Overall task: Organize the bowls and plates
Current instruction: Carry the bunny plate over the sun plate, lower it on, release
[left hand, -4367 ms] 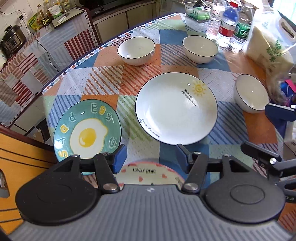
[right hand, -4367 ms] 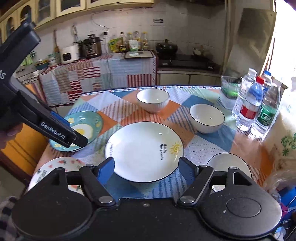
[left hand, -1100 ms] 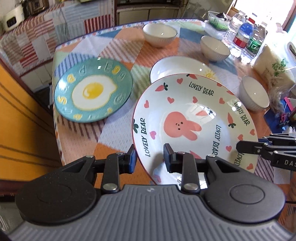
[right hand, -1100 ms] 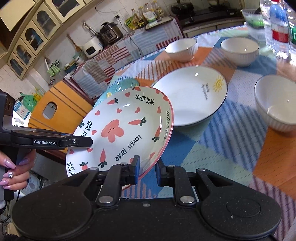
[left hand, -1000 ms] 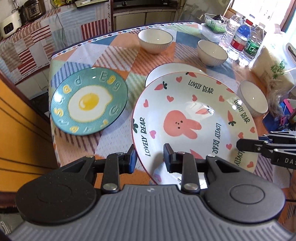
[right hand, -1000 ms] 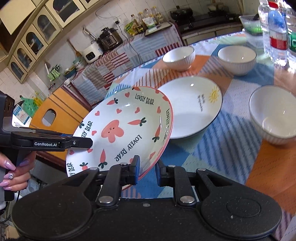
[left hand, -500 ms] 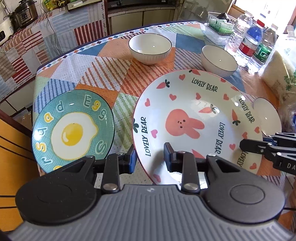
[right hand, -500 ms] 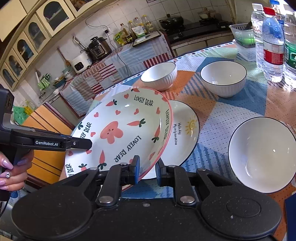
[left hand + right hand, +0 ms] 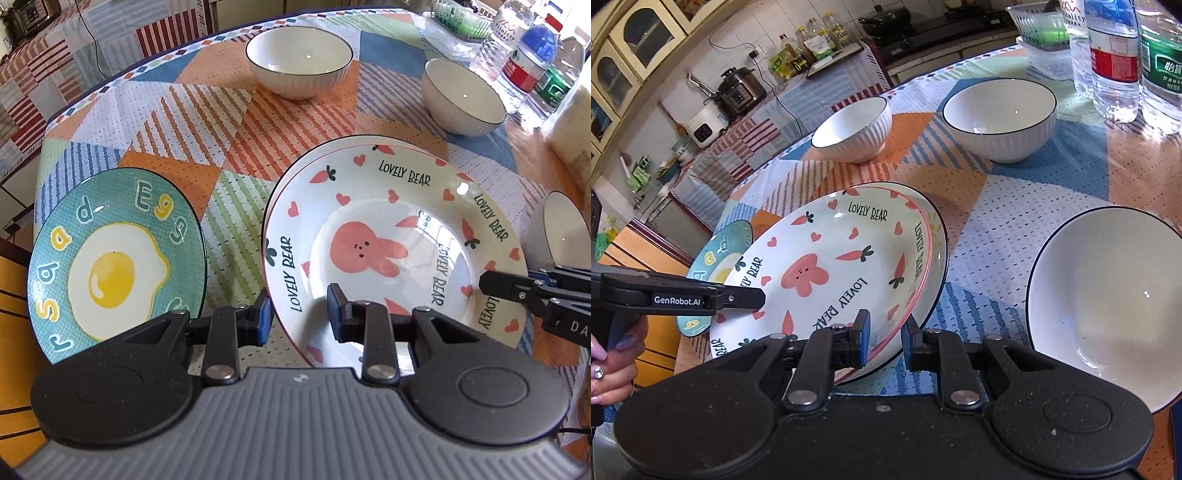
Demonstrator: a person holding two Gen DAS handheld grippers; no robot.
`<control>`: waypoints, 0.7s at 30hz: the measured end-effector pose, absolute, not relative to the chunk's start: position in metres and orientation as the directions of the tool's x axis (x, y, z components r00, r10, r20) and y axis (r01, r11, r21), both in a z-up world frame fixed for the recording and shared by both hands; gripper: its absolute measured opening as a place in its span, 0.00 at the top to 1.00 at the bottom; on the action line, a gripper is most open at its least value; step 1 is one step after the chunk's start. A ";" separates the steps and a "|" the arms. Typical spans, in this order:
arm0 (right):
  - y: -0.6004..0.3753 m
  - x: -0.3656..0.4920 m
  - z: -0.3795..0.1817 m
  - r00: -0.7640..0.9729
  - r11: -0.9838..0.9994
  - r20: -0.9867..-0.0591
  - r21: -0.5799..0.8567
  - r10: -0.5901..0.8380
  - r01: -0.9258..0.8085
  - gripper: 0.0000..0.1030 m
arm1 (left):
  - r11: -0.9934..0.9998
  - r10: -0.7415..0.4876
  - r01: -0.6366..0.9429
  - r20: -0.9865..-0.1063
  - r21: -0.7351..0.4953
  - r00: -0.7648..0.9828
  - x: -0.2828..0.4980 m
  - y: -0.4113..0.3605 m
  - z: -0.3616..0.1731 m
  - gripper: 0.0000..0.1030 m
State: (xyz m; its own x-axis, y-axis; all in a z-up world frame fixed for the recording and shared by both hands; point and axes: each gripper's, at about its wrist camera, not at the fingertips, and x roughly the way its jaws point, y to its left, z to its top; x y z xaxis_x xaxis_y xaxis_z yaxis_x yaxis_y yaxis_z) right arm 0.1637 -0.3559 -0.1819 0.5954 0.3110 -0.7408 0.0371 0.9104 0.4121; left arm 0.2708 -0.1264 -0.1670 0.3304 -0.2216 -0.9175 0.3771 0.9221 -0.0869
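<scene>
A bunny "Lovely Bear" plate (image 9: 388,236) (image 9: 827,273) lies on top of a white sun plate whose rim (image 9: 940,236) shows under it. My left gripper (image 9: 300,314) is shut on the bunny plate's near rim. My right gripper (image 9: 885,338) is shut on its opposite rim. A teal fried-egg plate (image 9: 110,258) (image 9: 720,254) lies to the left. Three white bowls stand around: one at the far middle (image 9: 298,59) (image 9: 851,129), one at the far right (image 9: 463,96) (image 9: 1001,118), one by the right gripper (image 9: 1108,295) (image 9: 565,229).
A round table with a patchwork cloth (image 9: 229,122) bears everything. Water bottles (image 9: 1113,55) (image 9: 528,62), a clear basket (image 9: 1043,26) and a white bag (image 9: 570,125) stand at the far right. A wooden chair (image 9: 14,295) is at the left edge. A kitchen counter (image 9: 746,122) is beyond.
Both grippers have carried the bunny plate forward and down; it now rests on the white sun plate, covering almost all of it. Both grippers still hold its rim.
</scene>
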 end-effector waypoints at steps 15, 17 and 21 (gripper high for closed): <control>-0.312 0.182 -0.168 0.546 0.993 -0.834 0.112 0.080 0.026 0.69 | 0.932 -0.170 0.358 -0.946 -0.063 0.277 0.279 -0.132 -0.181 0.72; -0.309 0.181 -0.168 0.550 0.996 -0.833 0.081 0.053 0.028 0.67 | 0.933 -0.166 0.355 -0.947 -0.060 0.276 0.278 -0.133 -0.180 0.73; -0.304 0.180 -0.168 0.559 0.999 -0.829 0.014 -0.008 0.035 0.66 | 0.928 -0.162 0.370 -0.945 -0.048 0.285 0.271 -0.132 -0.172 0.74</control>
State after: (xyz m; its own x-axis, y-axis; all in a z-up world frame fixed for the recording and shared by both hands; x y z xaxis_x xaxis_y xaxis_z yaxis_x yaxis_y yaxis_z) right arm 0.1797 -0.3044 -0.1681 0.5588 -0.0081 -0.8292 0.0349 0.9993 0.0138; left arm 0.2708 -0.1324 -0.1722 0.2852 -0.1621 -0.9447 0.3698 0.9279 -0.0476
